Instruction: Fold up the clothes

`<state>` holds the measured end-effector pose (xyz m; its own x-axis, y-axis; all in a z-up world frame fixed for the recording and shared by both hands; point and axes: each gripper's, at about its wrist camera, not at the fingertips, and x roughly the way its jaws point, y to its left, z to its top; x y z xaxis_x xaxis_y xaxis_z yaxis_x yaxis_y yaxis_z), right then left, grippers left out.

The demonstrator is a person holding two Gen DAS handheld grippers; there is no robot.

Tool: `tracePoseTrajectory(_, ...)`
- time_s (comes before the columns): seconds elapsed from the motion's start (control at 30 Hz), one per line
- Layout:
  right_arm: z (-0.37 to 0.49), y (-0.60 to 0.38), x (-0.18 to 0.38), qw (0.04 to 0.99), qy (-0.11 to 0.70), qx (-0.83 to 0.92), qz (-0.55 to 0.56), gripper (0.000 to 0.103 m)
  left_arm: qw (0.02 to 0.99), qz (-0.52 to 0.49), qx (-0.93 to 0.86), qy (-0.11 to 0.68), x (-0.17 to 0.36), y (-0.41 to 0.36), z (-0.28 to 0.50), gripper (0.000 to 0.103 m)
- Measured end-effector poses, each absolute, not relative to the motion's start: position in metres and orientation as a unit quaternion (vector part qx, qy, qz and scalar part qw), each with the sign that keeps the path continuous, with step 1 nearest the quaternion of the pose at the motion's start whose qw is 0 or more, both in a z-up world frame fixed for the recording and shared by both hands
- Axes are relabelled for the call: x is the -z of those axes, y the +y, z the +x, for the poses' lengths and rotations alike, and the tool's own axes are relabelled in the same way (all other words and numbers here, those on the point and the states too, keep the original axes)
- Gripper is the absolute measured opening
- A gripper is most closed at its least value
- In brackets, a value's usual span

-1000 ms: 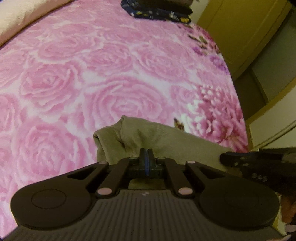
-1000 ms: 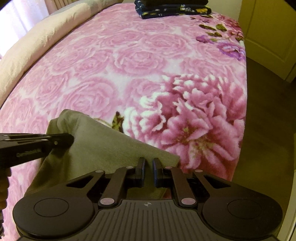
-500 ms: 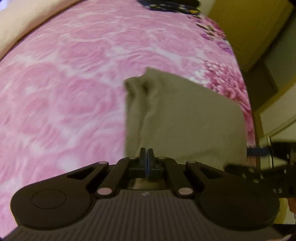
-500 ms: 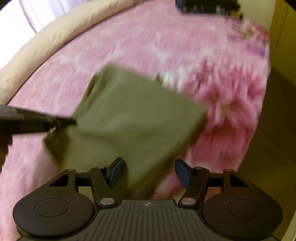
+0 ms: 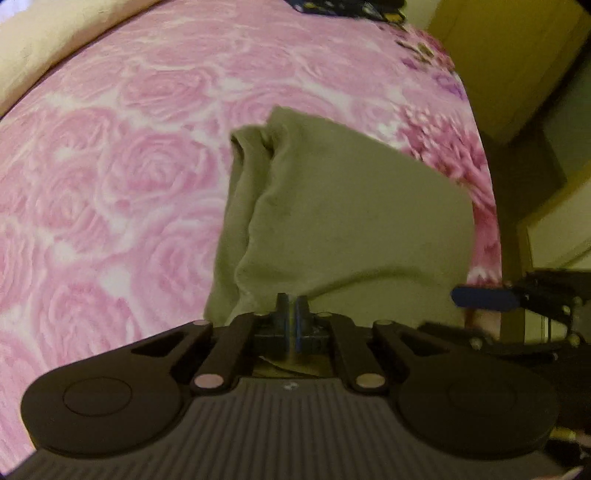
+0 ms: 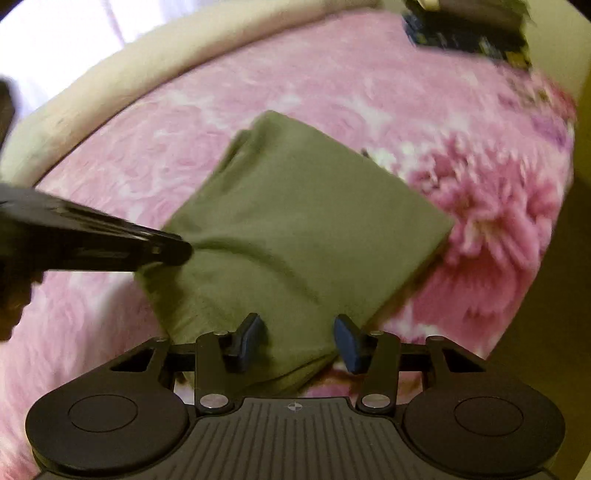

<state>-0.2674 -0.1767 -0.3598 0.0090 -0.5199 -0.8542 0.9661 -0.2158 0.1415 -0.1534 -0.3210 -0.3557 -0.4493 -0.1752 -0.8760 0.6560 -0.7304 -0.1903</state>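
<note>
An olive-green folded garment [image 5: 351, 206] [image 6: 306, 221] lies on the pink rose-patterned blanket [image 5: 110, 166] [image 6: 332, 81] near the bed's right edge. My left gripper [image 5: 293, 306] is shut on the garment's near left edge, and the cloth pulls into a crease toward it. In the right wrist view the left gripper [image 6: 177, 251] comes in from the left and pinches that edge. My right gripper [image 6: 300, 336] is open, its blue pads either side of the garment's near corner without clamping it. One blue pad of the right gripper [image 5: 484, 297] shows at the right of the left wrist view.
A dark folded stack of patterned clothes [image 6: 465, 37] [image 5: 347, 7] sits at the far end of the bed. A cream bolster or bed edge [image 6: 110, 88] [image 5: 44, 48] runs along the left. Yellow cabinet doors [image 5: 517, 55] and floor lie beyond the bed's right edge.
The right gripper went from shut on the garment to open. The garment now lies spread flat and farther out on the blanket. The left gripper stays shut on its edge.
</note>
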Motion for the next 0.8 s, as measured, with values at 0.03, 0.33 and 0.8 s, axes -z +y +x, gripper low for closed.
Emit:
tracePoseTrajectory(0.03, -0.270, -0.175, 0.355, 0.571, 0.257, 0.653, 0.426, 0.048, 0.261, 0.452, 0.809, 0.270, 0.350, -0.322, -0.151, 0.004)
tracePoseTrajectory(0.33, -0.288, -0.194, 0.363, 0.571, 0.238, 0.646, 0.448, 0.040, 0.288, 0.466, 0.793, 0.269, 0.366, -0.327, -0.159, 0.003)
tracePoseTrajectory(0.8, -0.311, -0.181, 0.289, 0.562, 0.311, 0.560, 0.522, 0.070, 0.385, 0.485, 0.663, 0.420, 0.274, -0.289, -0.123, 0.021)
